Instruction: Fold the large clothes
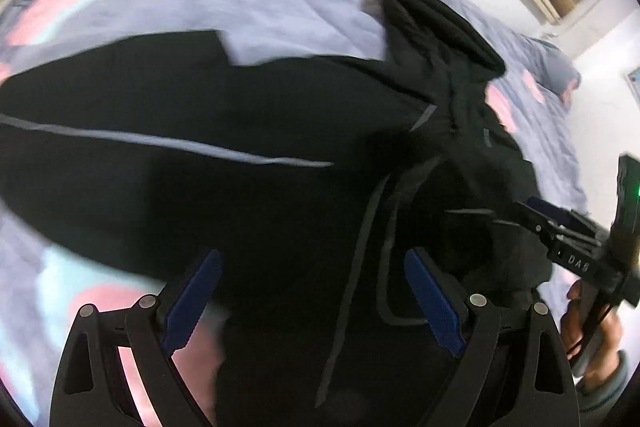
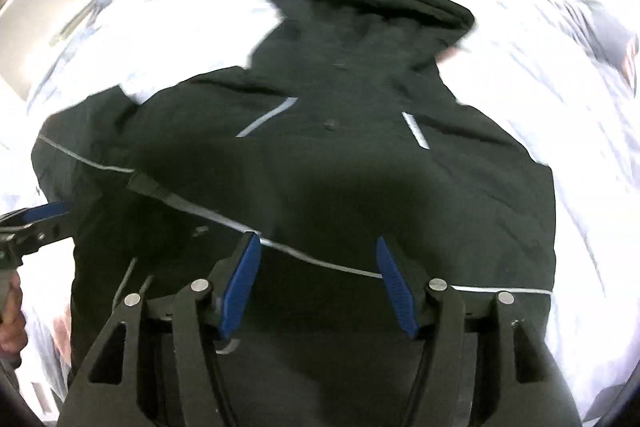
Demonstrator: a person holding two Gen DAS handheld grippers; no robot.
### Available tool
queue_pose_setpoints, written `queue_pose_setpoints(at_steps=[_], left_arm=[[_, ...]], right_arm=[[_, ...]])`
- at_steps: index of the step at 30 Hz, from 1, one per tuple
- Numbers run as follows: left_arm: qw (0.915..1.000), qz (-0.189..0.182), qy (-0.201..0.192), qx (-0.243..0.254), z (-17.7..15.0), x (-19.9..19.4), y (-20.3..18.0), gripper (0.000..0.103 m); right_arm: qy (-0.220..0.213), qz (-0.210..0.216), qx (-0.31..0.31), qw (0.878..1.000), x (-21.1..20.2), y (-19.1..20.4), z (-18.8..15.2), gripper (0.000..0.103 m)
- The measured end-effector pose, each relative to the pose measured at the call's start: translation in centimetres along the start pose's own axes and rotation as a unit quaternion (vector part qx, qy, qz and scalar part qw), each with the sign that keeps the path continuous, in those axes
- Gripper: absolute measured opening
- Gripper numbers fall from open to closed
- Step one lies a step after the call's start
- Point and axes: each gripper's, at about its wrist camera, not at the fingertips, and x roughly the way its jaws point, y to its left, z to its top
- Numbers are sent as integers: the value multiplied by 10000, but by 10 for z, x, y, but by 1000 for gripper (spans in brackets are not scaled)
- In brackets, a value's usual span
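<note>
Black fabric with thin grey piping — a large jacket (image 2: 340,155) — lies spread on a bed, its collar at the far end. The right wrist view shows it head-on: two short grey stripes on the chest, a long grey line running across the body. The bedcover (image 1: 248,15) is washed out to white there; only the left wrist view shows its grey-blue cloth with pink and pale teal patches, plus a white wall beyond.

The right gripper (image 2: 316,283) hovers over the jacket's lower part, blue pads apart, nothing clamped between them. The left gripper (image 1: 312,303) is likewise spread wide over the dark cloth, grasping nothing. Each view catches the other gripper at its edge — held by a hand (image 1: 592,331).
</note>
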Motion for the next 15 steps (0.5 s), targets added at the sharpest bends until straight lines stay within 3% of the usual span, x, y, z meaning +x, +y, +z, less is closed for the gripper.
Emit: queue_pose_setpoints(at_steps=[5,9,11,12,13,14,15], left_arm=[[9975,-567,316,268,21,41,-30,93],[9969,-440,614,235,31,78,-36,93],[9958,-517,728,207,33,94,-39,91],[9957,-509,739,209,34,98,-40,84],[9959,-442,741,255,35,101,-43,48],[9952,-473,806,303,36,103,-47,29],[9954,-470,780,313,37,100,-50,26]], right_arm=[[115,16,511,9986,2,-42,-3,64],[194,182,1251,9918,10,-69,-16,64],[259,155,1337,9906,14,-71,-23,64],[291,126,1342,9905,15,-72,-25,64],[311,101,1345,9904,15,-74,-28,64],[305,93,1357,9902,13,-74,-31,64],[284,97,1380,9900,11,-75,-32,64]])
